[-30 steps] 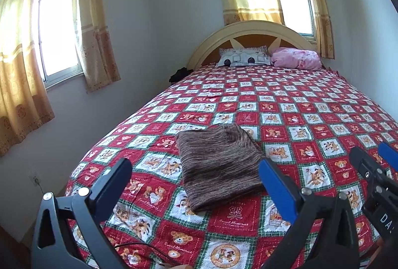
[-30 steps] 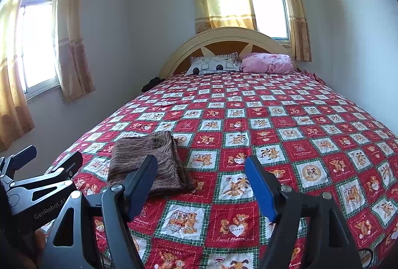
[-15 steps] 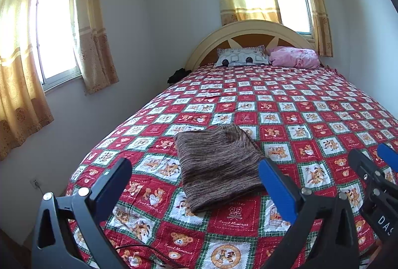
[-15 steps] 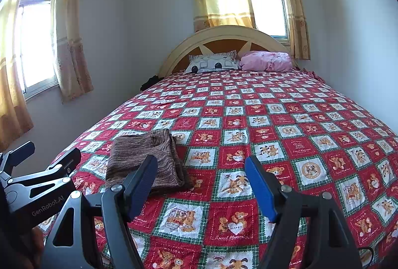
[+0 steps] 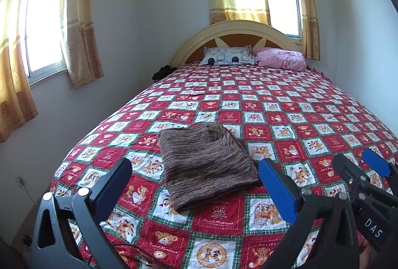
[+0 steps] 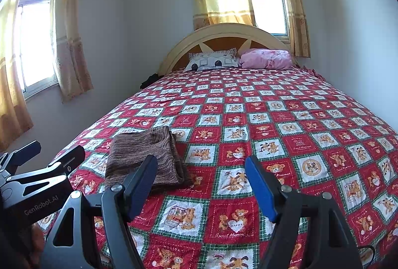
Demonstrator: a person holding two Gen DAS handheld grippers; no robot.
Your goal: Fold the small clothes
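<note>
A folded brown striped knit garment (image 5: 206,164) lies flat on the red teddy-bear quilt (image 5: 298,119), toward the bed's near left side. My left gripper (image 5: 194,163) hovers just short of it, open, with nothing between its blue pads. In the right wrist view the same garment (image 6: 141,157) sits ahead and left of my right gripper (image 6: 201,160), which is also open and empty above the quilt (image 6: 286,119). Each gripper shows in the other's view: the right gripper (image 5: 355,159) at the right edge, the left gripper (image 6: 58,148) at the left edge.
A white patterned pillow (image 5: 227,57) and a pink pillow (image 5: 281,59) rest against the arched headboard (image 5: 236,30). A wall with curtained windows (image 5: 42,27) runs close along the bed's left side. A dark cable (image 5: 129,247) lies on the quilt's near edge.
The left wrist view has swung slightly to the right, so the garment sits a little further left in it. Both grippers stay open and the garment has not moved.
</note>
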